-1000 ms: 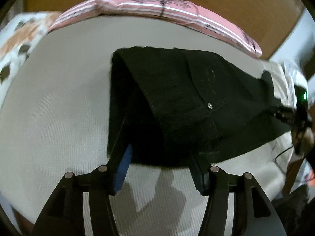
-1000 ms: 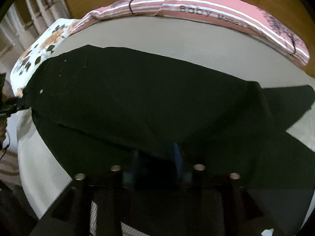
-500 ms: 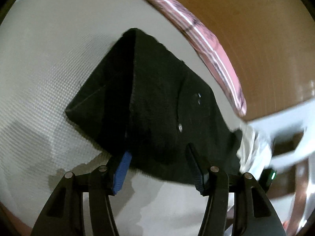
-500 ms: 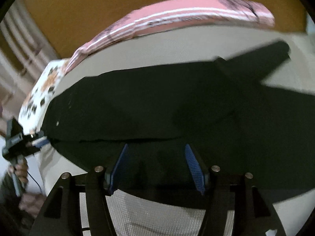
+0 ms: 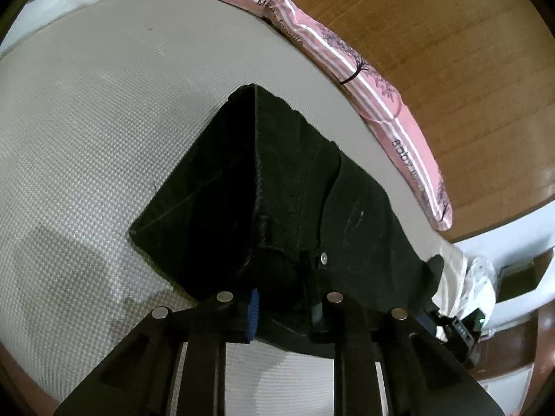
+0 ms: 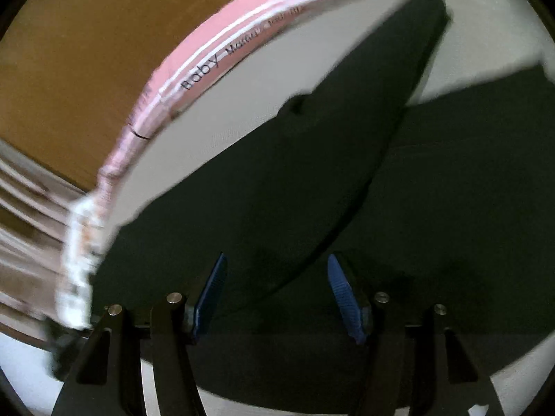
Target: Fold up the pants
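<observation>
Lying across the grey mattress [image 5: 104, 111]: one pair of black pants [image 5: 277, 190], waist end raised.
Left gripper [image 5: 286, 306]: fingers drawn nearly together on the waistband, near the metal rivet [image 5: 324, 258].
Right gripper [image 6: 277, 294]: blue pads [image 6: 341, 294] spread wide, holding nothing, hovering over the pant legs [image 6: 295, 190].
Beyond: pink striped bolster [image 5: 374, 79], wooden headboard [image 5: 451, 52].
Risk: thick denim may slip from the single pinch, or the lifted layer may sag askew, since only one side is held.

Black matt denim pants [image 5: 295, 187] with shiny metal rivet [image 5: 323, 258]; off-white waffle-textured cloth bedcover [image 5: 86, 121]; smooth brown wooden headboard [image 5: 451, 52].
</observation>
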`<state>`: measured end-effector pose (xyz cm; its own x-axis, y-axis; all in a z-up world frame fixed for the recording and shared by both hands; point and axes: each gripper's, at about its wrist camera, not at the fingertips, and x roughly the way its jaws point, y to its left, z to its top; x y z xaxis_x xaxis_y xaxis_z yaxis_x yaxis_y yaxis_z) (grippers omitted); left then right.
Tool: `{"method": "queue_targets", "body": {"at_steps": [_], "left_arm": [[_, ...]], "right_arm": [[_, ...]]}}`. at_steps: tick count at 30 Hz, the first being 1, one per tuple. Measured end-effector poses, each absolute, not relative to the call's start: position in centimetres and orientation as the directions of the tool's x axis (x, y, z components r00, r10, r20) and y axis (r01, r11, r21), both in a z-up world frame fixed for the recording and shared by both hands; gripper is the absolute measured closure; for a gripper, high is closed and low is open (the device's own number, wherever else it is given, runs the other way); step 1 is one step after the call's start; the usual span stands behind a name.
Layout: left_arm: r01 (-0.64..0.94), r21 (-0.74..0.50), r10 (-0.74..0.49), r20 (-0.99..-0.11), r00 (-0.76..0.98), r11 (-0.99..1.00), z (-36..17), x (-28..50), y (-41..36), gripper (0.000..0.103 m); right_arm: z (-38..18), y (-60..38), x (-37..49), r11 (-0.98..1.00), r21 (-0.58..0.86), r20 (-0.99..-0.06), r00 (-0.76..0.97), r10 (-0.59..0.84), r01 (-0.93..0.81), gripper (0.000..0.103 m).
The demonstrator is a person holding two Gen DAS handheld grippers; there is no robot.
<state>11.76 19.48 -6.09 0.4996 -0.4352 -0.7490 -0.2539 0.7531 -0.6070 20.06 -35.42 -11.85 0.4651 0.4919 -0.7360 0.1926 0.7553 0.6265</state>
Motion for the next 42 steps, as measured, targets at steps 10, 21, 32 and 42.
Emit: {"method": "queue_targets", "body": {"at_steps": [10, 21, 32, 42], "left_arm": [[-0.221, -0.562, -0.388, -0.758, 0.524, 0.797, -3.7, 13.0, 19.3, 0.084], [-0.213, -0.453, -0.318, -0.826, 0.465, 0.866, -5.0, 13.5, 18.7, 0.084], [-0.061, -0.326, -0.274, -0.87, 0.41, 0.943, -3.9, 14.9, 19.2, 0.084], [0.049, -0.15, -0.157, -0.908, 0.387, 0.988, -5.8, 14.0, 18.3, 0.083]], "right_arm": [[-12.5, -35.7, 21.1, 0.642, 0.744, -0.614, 0.57, 0.546, 0.185, 0.068], [-12.3, -38.9, 23.4, 0.601, 0.75, -0.613, 0.632, 0.475, 0.275, 0.092], [-7.6, -37.0, 16.6, 0.809, 0.534, -0.744, 0.59, 0.313, 0.245, 0.094], [-11.8, -35.9, 13.1, 0.762, 0.55, -0.806, 0.454, 0.379, 0.342, 0.094]]}}
